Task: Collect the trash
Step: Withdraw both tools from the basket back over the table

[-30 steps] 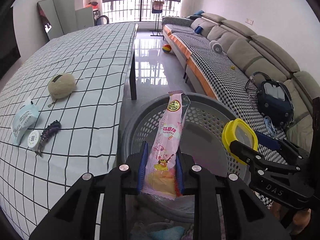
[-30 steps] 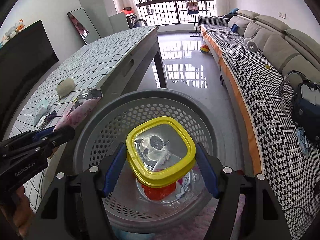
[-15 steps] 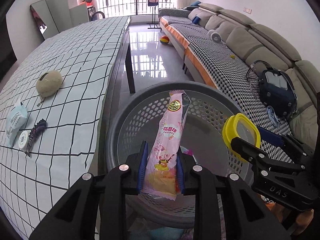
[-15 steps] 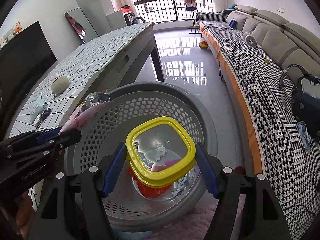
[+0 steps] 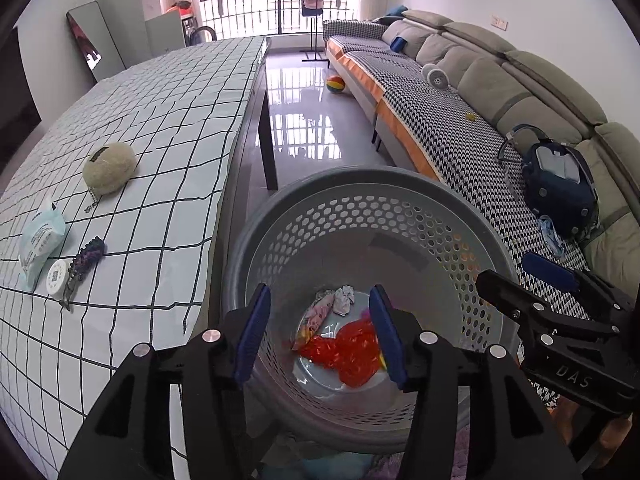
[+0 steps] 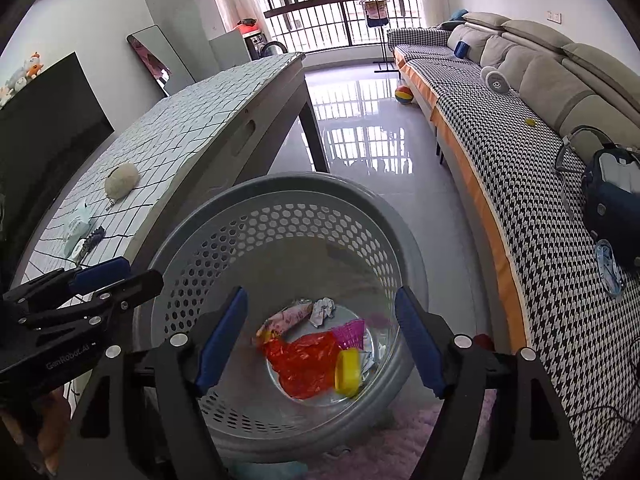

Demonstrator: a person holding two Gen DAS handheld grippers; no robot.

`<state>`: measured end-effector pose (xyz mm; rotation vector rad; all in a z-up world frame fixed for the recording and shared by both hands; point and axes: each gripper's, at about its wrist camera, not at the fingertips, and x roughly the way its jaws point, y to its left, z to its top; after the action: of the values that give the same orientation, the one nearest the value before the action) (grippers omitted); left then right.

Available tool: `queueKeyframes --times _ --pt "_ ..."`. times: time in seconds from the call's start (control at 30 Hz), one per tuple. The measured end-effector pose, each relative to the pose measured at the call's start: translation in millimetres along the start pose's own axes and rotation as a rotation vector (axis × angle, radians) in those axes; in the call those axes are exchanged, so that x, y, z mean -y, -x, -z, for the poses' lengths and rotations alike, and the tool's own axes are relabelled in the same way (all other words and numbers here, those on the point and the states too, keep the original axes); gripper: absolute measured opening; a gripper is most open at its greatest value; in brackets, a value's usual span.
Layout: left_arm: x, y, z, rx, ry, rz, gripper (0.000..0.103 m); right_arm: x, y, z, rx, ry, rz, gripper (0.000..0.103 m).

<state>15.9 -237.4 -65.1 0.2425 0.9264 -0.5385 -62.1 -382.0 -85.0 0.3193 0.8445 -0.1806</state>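
A grey perforated basket (image 5: pixel 360 180) (image 6: pixel 296 184) stands on the floor under both grippers. On its bottom lie a pink snack wrapper (image 5: pixel 316 316) (image 6: pixel 288 318), a red plastic bag (image 5: pixel 348 350) (image 6: pixel 304 360), a crumpled white paper (image 5: pixel 344 294) and a yellow-lidded tub (image 6: pixel 348 366) on its side. My left gripper (image 5: pixel 318 332) (image 6: pixel 134 274) hangs over the basket, jaws opening, nothing between them. My right gripper (image 6: pixel 320 336) (image 5: pixel 518 276) is over the basket's right side, jaws opening wide, also holding nothing.
A table with a checked cloth (image 5: pixel 160 120) borders the basket on the left and carries a beige pouch (image 5: pixel 108 168), a tissue pack (image 5: pixel 40 240), a white disc (image 5: pixel 56 276) and a dark keychain (image 5: pixel 86 260). A sofa (image 5: pixel 460 132) with a dark backpack (image 5: pixel 560 188) runs along the right.
The left gripper let go of the pink wrapper and the right gripper let go of the yellow-lidded tub. Both now lie in the basket.
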Motion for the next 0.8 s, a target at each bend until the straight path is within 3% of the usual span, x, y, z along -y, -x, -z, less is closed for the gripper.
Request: queueKeyframes --times 0.4,0.8 --pt "-4 8 2 0.025 0.011 -0.013 0.061 -3 3 2 0.006 0.005 -0.001 0.073" --pt "-14 23 6 0.065 0.04 -0.037 0.087 -8 11 4 0.019 0.015 0.003 0.073"
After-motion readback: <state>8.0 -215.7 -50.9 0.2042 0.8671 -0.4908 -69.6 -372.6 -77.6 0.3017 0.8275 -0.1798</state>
